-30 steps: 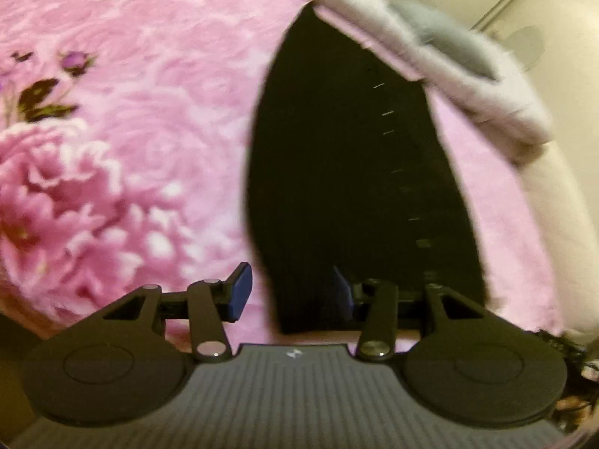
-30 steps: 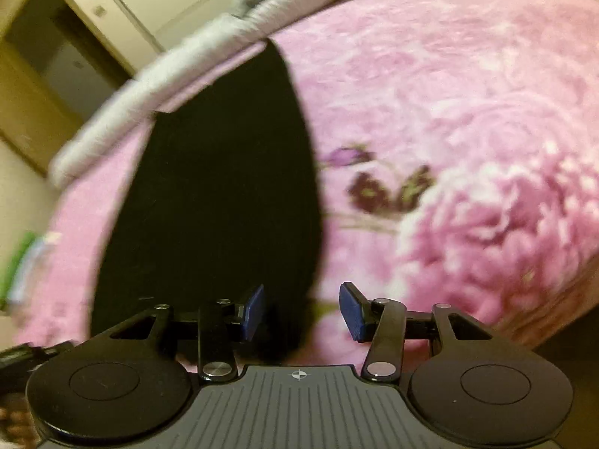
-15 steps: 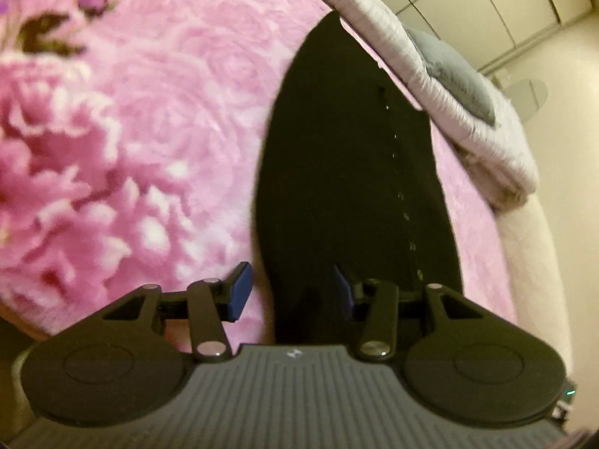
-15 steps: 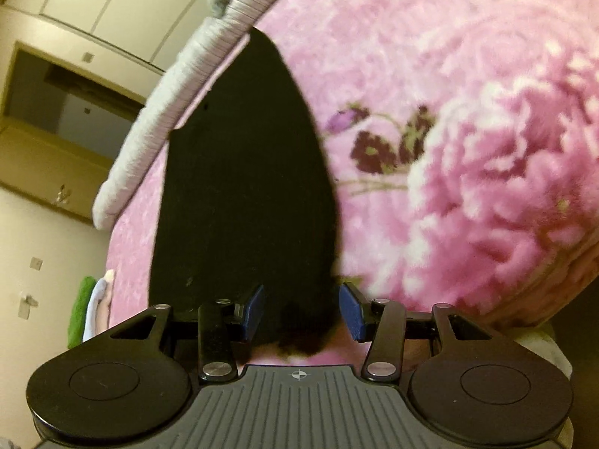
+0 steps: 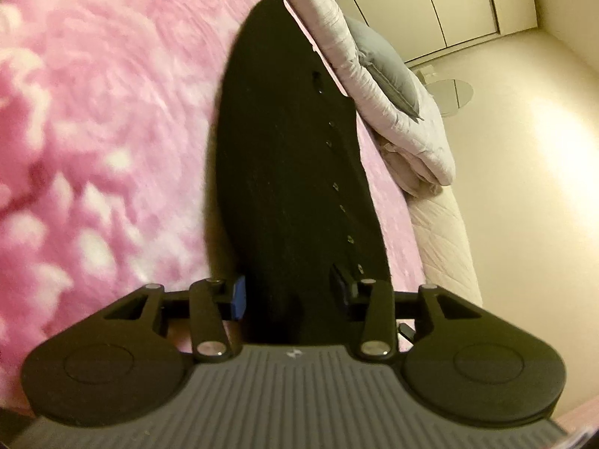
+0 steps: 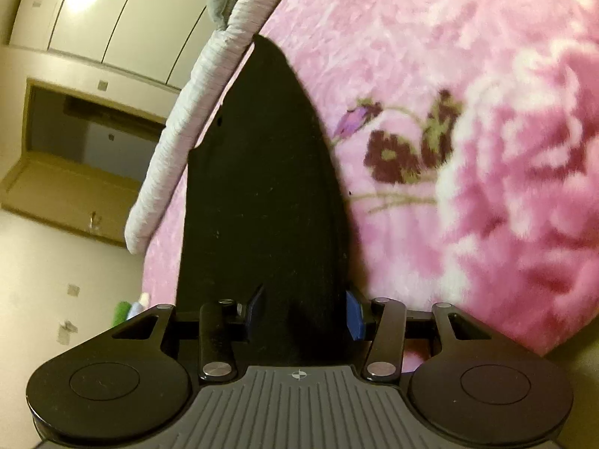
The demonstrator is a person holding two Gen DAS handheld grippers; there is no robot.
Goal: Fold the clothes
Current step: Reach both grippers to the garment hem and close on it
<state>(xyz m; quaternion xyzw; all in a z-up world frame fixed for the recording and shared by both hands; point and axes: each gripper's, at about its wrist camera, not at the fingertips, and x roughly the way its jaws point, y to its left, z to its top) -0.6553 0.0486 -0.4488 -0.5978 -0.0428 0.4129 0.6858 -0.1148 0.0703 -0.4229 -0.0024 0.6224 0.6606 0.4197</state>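
black buttoned garment (image 5: 288, 172), flat on blanket (image 5: 105, 119)

Bed under a pink flowered blanket (image 5: 112, 119); black garment (image 5: 288, 157) spread flat on it, rolled pale quilt (image 5: 393, 112) and grey pillow (image 5: 385, 71) along far edge.

A long black knitted garment (image 5: 288, 172) lies flat on a pink flower-patterned plush blanket (image 5: 105, 119), running straight away from both cameras. Its near end sits between the fingers of the left gripper (image 5: 287, 293), whose jaws are closing, and likewise between the fingers of the right gripper (image 6: 304, 312) (whether any pad touches the cloth cannot be told). A rolled pale quilted duvet (image 5: 378, 86) lies along the blanket's far edge, just beyond the garment's far tip. A grey cushion (image 5: 385, 71) rests on the duvet.
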